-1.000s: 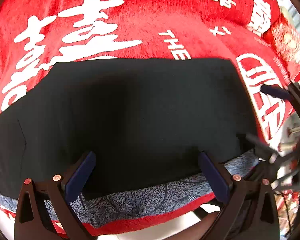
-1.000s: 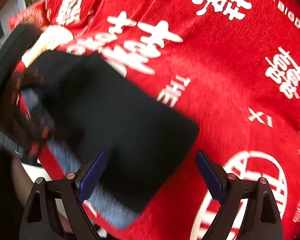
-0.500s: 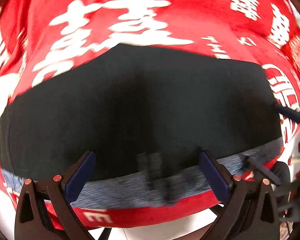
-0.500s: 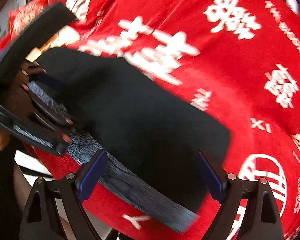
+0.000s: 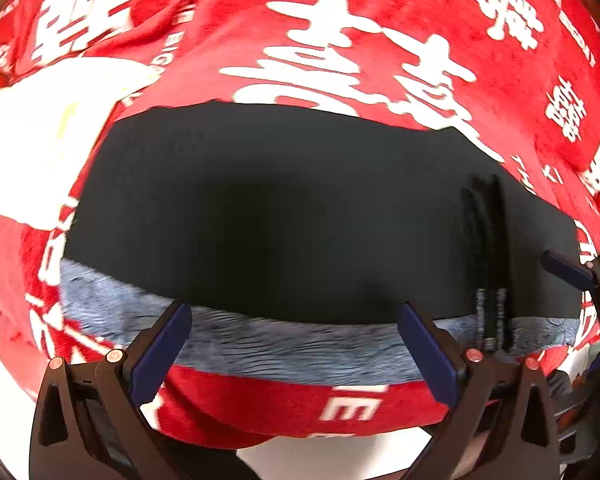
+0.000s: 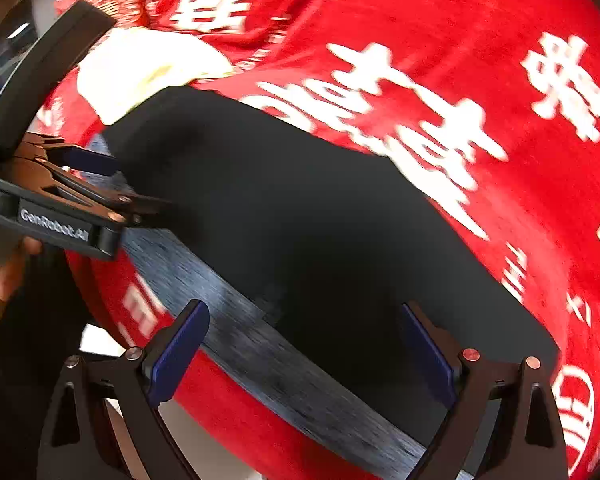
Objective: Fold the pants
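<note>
The black folded pants [image 5: 284, 216] with a grey heathered waistband lie flat on the red blanket-covered surface [image 5: 380, 20]. Both the left hand-held gripper [image 5: 296, 344] and the right hand-held gripper [image 6: 304, 344] hover released over that waistband; the next fold likely needs a pinch there.

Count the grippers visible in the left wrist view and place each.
2. The left gripper fills the bottom centre, open over the pants; the right gripper pokes in at the right edge.

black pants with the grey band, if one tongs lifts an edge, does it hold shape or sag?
Likely sags: the black pants lie flat and follow the curve of the red blanket, so thin, limp cloth. Probably light. May drag rather than slide, since the blanket looks plush. Both left tongs and right tongs stand open.
</note>
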`<state>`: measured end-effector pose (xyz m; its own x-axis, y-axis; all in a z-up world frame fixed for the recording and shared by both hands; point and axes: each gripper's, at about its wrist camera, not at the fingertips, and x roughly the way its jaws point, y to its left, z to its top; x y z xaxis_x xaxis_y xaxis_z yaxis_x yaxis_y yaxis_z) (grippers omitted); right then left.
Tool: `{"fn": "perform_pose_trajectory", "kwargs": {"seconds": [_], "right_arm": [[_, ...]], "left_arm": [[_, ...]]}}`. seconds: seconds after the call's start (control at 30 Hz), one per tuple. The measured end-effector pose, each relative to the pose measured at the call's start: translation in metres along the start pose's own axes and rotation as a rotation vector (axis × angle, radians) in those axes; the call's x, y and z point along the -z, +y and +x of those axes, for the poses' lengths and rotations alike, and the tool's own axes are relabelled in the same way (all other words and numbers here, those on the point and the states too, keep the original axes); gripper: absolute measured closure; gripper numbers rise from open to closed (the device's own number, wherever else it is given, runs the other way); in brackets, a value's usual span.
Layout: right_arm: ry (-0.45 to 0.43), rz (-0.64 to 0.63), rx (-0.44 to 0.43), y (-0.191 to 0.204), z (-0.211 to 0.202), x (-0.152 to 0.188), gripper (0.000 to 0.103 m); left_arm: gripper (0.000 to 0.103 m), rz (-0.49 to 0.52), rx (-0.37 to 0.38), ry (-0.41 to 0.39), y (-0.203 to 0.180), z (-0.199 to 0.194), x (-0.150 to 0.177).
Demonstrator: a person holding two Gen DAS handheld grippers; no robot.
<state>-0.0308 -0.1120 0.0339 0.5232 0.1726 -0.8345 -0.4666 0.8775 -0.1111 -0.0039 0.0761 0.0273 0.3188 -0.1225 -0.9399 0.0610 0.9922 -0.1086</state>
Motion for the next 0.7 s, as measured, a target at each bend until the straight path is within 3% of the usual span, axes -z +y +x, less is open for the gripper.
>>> {"fn": "perform_pose_trajectory", "kwargs": {"seconds": [0.3,0.33,0.5,0.7], "right_arm": [[0.116,-0.187,-0.021,0.077,0.064,-0.027,0.007],[0.116,-0.215,0.009,0.085,0.07,-0.028,0.001],[0.065,-0.292,0.016,0.114,0.075,-0.043,0.001],[0.01,-0.332,0.032,0.133,0.086,-0.071,0.001]], "left_arm": [[0.0,-0.114,0.02,0.025,0.064,0.002,0.0],[0.0,-0.133,0.026,0.025,0.072,0.001,0.0],[0.0,-0.241,0.019,0.035,0.117,0.0,0.0],[0.0,-0.27,0.017,0.064,0.141,0.006,0.007]]}}
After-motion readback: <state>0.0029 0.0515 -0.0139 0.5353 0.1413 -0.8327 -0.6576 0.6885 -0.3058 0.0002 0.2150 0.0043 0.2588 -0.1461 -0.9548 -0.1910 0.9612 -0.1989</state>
